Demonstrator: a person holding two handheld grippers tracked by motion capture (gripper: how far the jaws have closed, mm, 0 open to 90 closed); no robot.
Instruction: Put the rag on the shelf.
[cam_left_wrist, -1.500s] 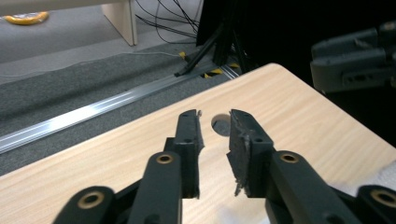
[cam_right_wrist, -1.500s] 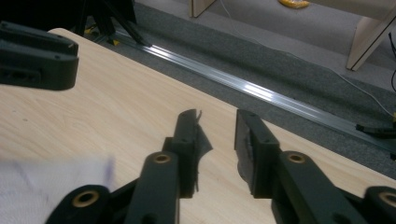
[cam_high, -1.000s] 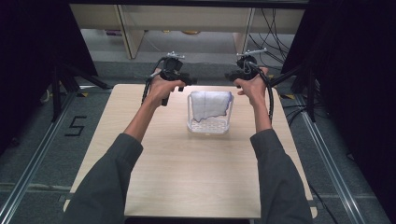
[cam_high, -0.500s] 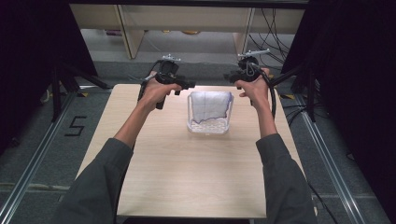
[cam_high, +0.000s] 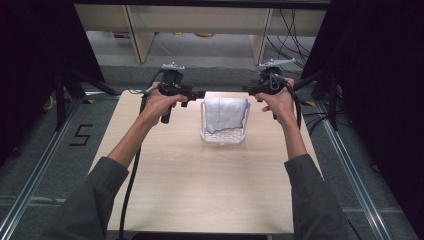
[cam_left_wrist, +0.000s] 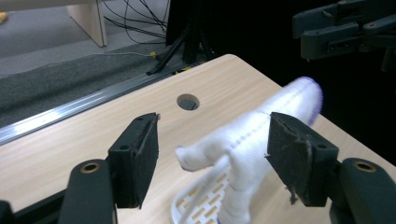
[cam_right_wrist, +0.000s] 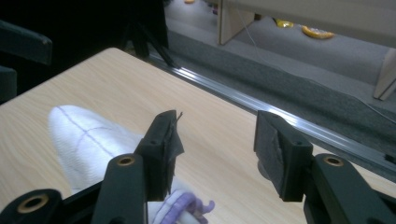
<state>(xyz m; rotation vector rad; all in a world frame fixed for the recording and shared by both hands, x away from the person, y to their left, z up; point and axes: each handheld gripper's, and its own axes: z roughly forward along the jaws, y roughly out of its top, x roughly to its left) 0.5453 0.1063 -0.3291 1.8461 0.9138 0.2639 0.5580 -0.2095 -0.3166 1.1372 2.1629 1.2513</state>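
Counts: one white cloth (cam_high: 226, 114); one white slotted basket (cam_high: 222, 138); one wooden table (cam_high: 200, 185); two grippers
Cloth: draped over the basket, white with thin purple stitching; it sits at the far middle of the table, towards 12 o'clock in the high view
Left gripper (cam_high: 196, 94): jaws spread wide and have just been opening; a corner of the cloth (cam_left_wrist: 243, 144) stands between the pads, touching neither that I can tell; grasping nothing; at 9 o'clock of the basket
Right gripper (cam_high: 248, 90): jaws parted and have just been opening; bare table between the pads; the cloth (cam_right_wrist: 93, 140) lies just beside one jaw; grasping nothing; at 3 o'clock of the basket
Writing: a black "5" (cam_high: 82, 135) marked on the floor, at 9 o'clock of the table
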